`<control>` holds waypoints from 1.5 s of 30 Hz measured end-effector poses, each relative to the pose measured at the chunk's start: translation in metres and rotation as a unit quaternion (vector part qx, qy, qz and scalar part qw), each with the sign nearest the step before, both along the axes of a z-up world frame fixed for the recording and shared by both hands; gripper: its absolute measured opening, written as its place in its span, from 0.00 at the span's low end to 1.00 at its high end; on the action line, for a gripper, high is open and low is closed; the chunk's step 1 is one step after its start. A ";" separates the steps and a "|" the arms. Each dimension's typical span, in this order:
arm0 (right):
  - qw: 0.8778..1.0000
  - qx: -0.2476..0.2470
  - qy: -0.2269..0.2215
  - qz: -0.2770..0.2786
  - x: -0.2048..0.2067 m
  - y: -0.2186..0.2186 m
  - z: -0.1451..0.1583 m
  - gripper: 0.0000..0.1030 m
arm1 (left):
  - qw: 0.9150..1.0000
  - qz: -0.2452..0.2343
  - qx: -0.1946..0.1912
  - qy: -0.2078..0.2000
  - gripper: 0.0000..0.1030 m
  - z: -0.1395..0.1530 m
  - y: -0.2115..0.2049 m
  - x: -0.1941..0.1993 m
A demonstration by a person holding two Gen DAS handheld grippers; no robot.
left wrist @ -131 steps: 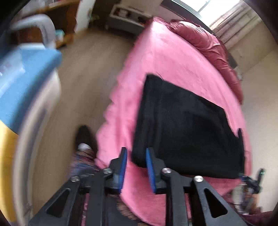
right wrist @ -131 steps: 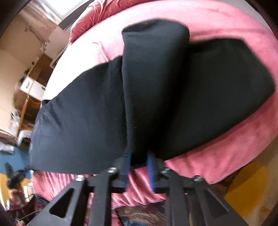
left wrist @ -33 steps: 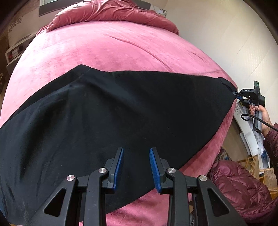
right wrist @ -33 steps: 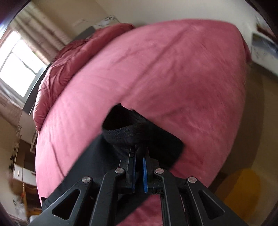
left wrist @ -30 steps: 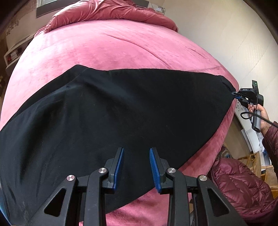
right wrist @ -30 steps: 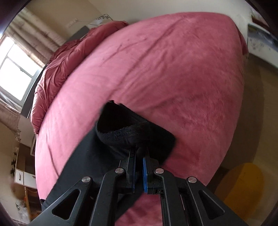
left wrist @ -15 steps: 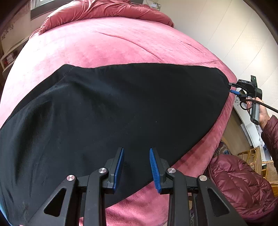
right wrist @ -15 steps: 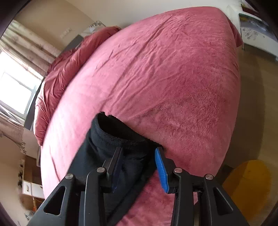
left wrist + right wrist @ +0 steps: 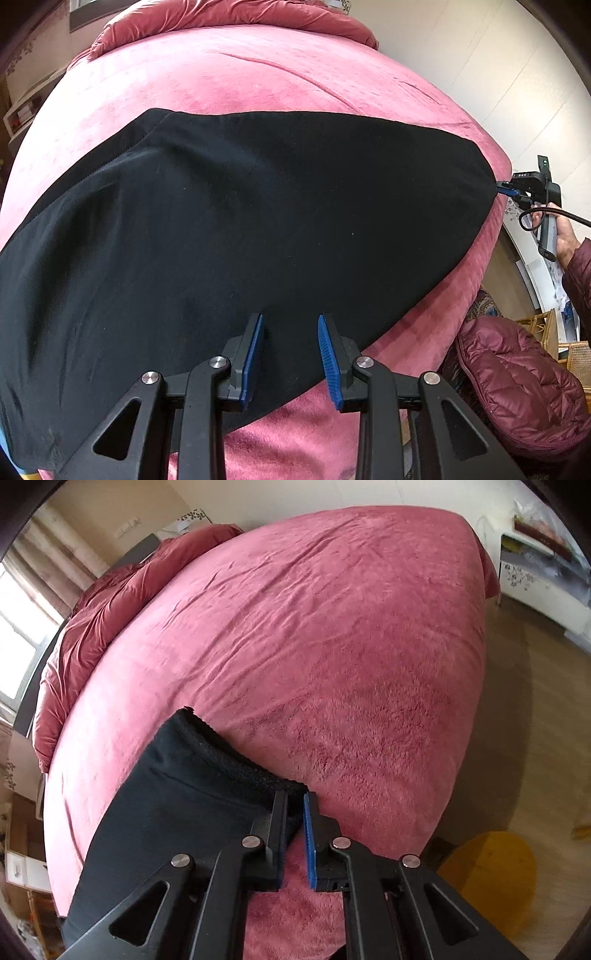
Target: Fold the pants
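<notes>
Left gripper: held over the near edge of the pants; its fingers are spread, with nothing pinched between them.
Right gripper: its jaws have just been closing; the corner of the fleecy cuff is caught between the nearly pressed fingers.
Pants: laid flat and black across the near part of the bed, one end reaching the right gripper.
Step in hand: a corner is judged to be taken for a lengthwise fold.
Next move: a matching grip by the left gripper seems called for, then an even lift.
Surface: a soft pink plush cover, likely to drag on cloth.
Room: a crumpled duvet at the far end, pale walls, a wooden floor.
</notes>
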State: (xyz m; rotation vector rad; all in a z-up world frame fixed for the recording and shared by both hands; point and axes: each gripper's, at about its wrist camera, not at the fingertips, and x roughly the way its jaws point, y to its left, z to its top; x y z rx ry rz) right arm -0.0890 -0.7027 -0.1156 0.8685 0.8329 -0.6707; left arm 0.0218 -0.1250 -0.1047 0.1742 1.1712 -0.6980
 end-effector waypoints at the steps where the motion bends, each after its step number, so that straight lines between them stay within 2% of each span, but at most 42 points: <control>1: 1.000 0.002 -0.006 -0.003 -0.004 0.001 0.004 0.22 | 1.000 0.001 -0.003 0.000 0.30 0.000 0.001 -0.001; 2: 1.000 0.002 -0.011 -0.008 -0.008 0.003 0.009 0.32 | 1.000 0.001 -0.006 -0.002 0.30 0.001 0.001 -0.001; 3: 1.000 0.001 -0.018 -0.011 -0.014 0.005 0.014 0.52 | 1.000 -0.002 -0.010 -0.009 0.30 0.002 0.001 -0.003; 4: 1.000 0.001 -0.030 -0.008 -0.021 0.012 0.020 0.56 | 1.000 -0.005 -0.012 -0.013 0.30 0.004 0.003 -0.003; 7: 0.997 0.032 -0.058 0.030 -0.034 0.041 0.028 0.56 | 0.999 -0.020 -0.023 -0.019 0.30 0.006 0.001 -0.011; 11: 0.990 0.077 -0.075 0.095 -0.033 0.089 0.021 0.52 | 0.999 -0.018 -0.028 -0.019 0.30 0.002 0.002 -0.015; 15: 0.986 0.102 -0.084 0.106 -0.019 0.119 0.006 0.41 | 0.999 -0.005 -0.031 -0.030 0.30 0.007 0.009 -0.014; 17: 0.985 0.115 -0.085 0.098 -0.012 0.124 -0.002 0.40 | 0.999 0.004 -0.035 -0.034 0.30 0.009 0.016 -0.015; 18: 0.984 0.120 -0.086 0.095 -0.008 0.125 -0.005 0.37 | 0.999 0.010 -0.035 -0.034 0.30 0.009 0.018 -0.015; 20: 0.986 0.116 -0.079 0.094 0.001 0.128 -0.011 0.26 | 0.999 0.025 -0.029 -0.038 0.31 0.009 0.025 -0.017; 21: 0.987 0.107 -0.070 0.099 0.004 0.132 -0.011 0.13 | 0.998 0.031 -0.027 -0.041 0.31 0.009 0.026 -0.017; 22: 0.988 0.096 -0.058 0.104 0.006 0.136 -0.011 0.08 | 0.998 0.039 -0.027 -0.044 0.31 0.009 0.030 -0.018; 24: 0.989 0.073 -0.047 0.117 0.010 0.142 -0.004 0.07 | 0.997 0.052 -0.024 -0.047 0.31 0.010 0.036 -0.018; 27: 0.990 0.046 -0.031 0.130 0.003 0.147 0.007 0.07 | 0.997 0.071 -0.016 -0.033 0.31 0.003 0.048 -0.016; 31: 0.989 0.048 0.006 0.136 0.006 0.146 -0.014 0.07 | 0.997 0.073 -0.016 -0.022 0.31 -0.001 0.058 -0.016; 33: 0.990 0.056 0.002 0.133 0.009 0.147 -0.018 0.08 | 0.997 0.072 -0.015 -0.029 0.31 0.003 0.060 -0.017; 36: 0.990 0.061 -0.007 0.128 0.004 0.146 -0.012 0.18 | 0.995 0.092 -0.013 -0.035 0.31 0.008 0.070 -0.017; 37: 0.990 0.051 -0.002 0.130 -0.001 0.146 -0.005 0.28 | 0.994 0.102 -0.014 -0.037 0.31 0.010 0.075 -0.017; 39: 0.990 0.019 0.013 0.142 -0.005 0.153 0.008 0.36 | 0.990 0.136 -0.015 -0.039 0.31 0.017 0.095 -0.016; 42: 0.978 -0.013 0.009 0.210 0.004 0.184 0.031 0.36 | 0.979 0.199 -0.023 -0.032 0.31 0.025 0.134 -0.013; 45: 0.948 -0.015 -0.010 0.317 0.028 0.234 0.046 0.36 | 0.961 0.273 -0.025 -0.033 0.31 0.034 0.178 -0.014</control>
